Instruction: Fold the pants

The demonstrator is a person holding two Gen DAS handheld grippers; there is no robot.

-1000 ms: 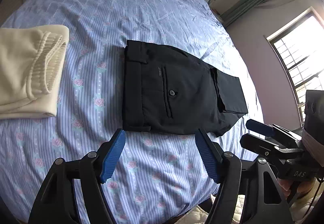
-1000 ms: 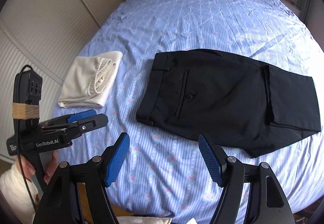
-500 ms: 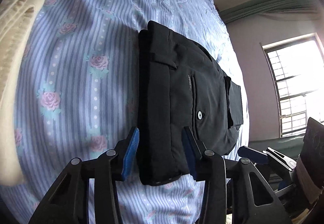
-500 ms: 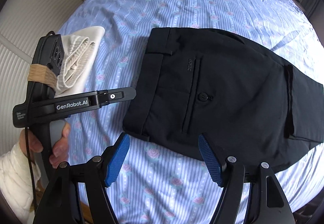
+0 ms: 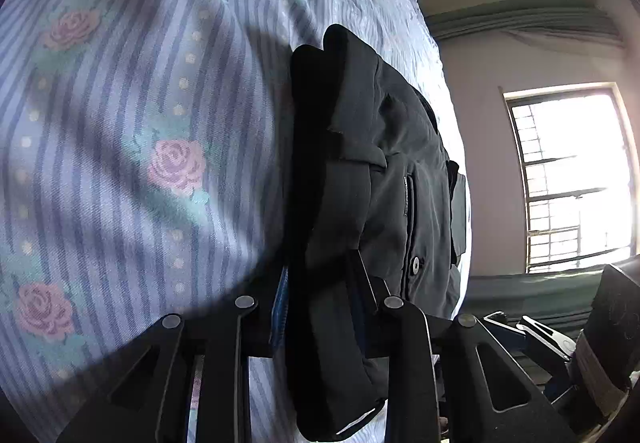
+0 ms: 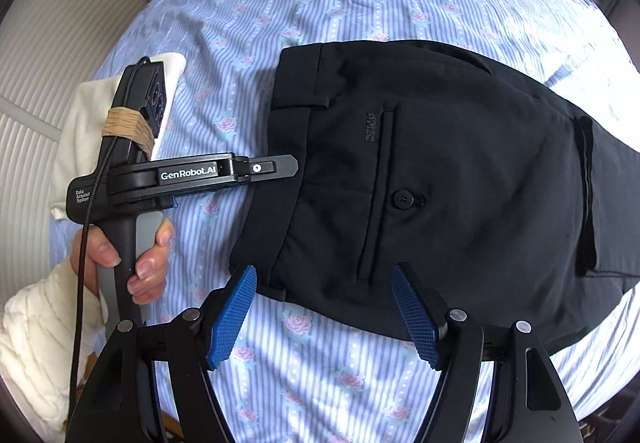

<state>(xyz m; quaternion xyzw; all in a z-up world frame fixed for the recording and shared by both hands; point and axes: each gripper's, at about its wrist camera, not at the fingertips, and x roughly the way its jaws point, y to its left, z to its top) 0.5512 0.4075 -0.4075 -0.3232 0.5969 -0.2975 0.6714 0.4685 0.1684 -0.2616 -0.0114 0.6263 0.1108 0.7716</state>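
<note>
Left tool (image 5: 320,307) now clamped on pants (image 6: 440,171) waistband corner, right tool (image 6: 324,307) still wide open, empty

Right gripper (image 6: 324,313) hovers with fingers apart over black pants (image 6: 440,179).

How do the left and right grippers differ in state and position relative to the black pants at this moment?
The left gripper is shut on the waistband of the black pants; the right gripper is open and holds nothing. The left one contacts the cloth at the waistband edge; the right hovers at the pants' near edge. Both have blue-padded fingers.
</note>
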